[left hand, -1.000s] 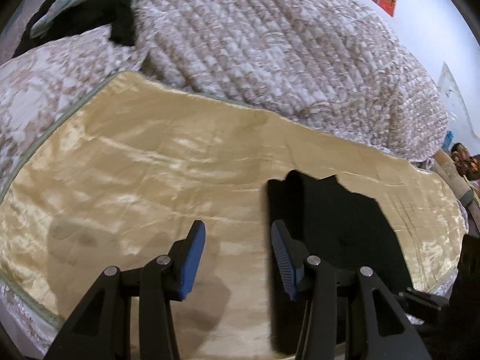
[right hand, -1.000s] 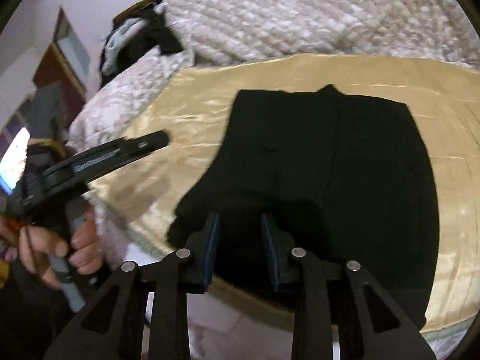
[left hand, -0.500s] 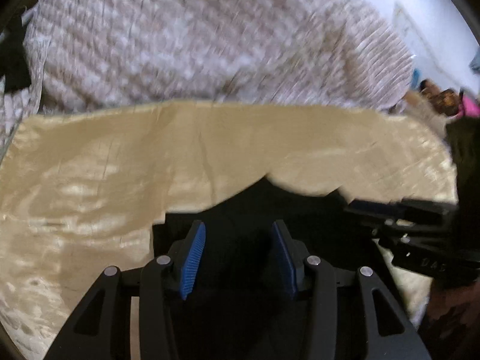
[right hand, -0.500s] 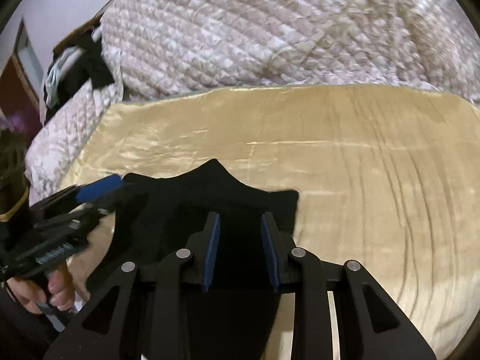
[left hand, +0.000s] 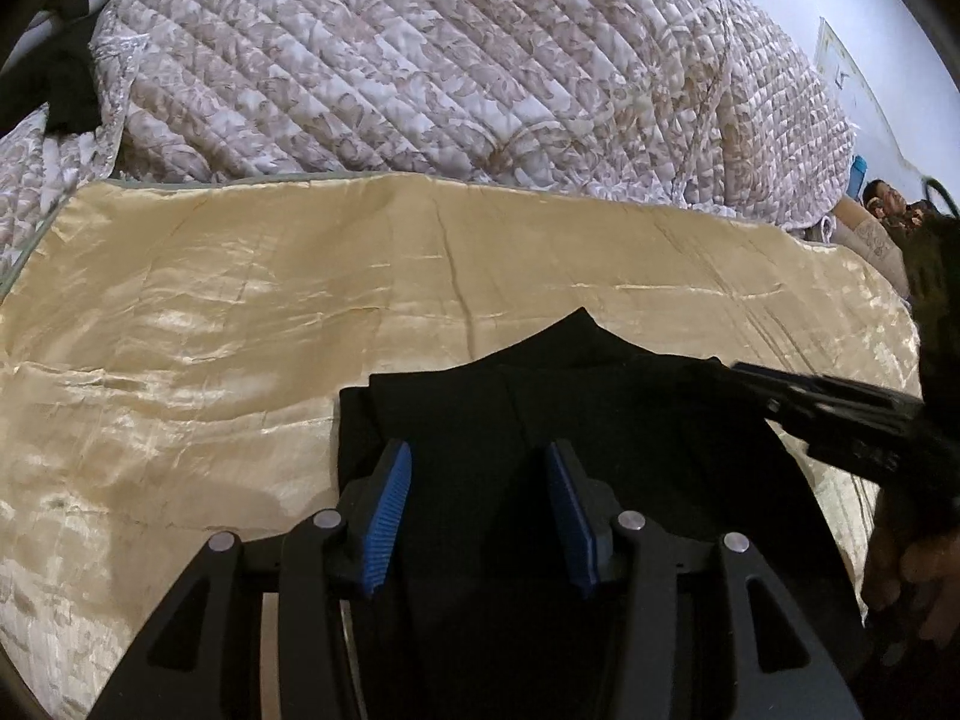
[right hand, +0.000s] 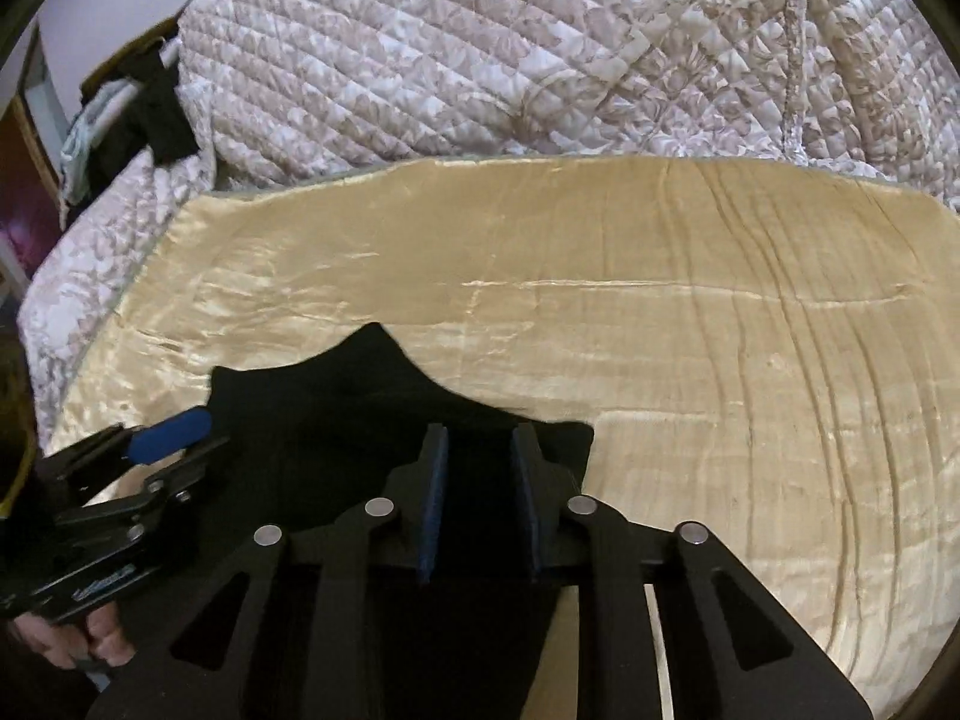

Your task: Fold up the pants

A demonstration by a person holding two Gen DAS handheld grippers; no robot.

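One pair of black pants (left hand: 600,420) lies folded on the gold sheet (left hand: 240,312) that covers the bed, at its near edge, with a pointed bit of cloth sticking out toward the quilt (left hand: 450,60). The left gripper (left hand: 478,516) hangs over the pants near their left edge; its two blue-padded fingers (left hand: 387,525) stand apart with black cloth showing below the gap, and whether the pads touch it I cannot tell. The right gripper (right hand: 480,501) is over the pants near their right corner; its two fingers (right hand: 433,504) have just been closing and now stand narrow, with black cloth filling the gap, though the dark on dark hides whether they pinch it. Each view catches the other gripper at the side, held by a hand (right hand: 90,642). One quilt is heaped along the far edge of the sheet, and some dark clothes (right hand: 150,114) sit at the bed's far left corner.
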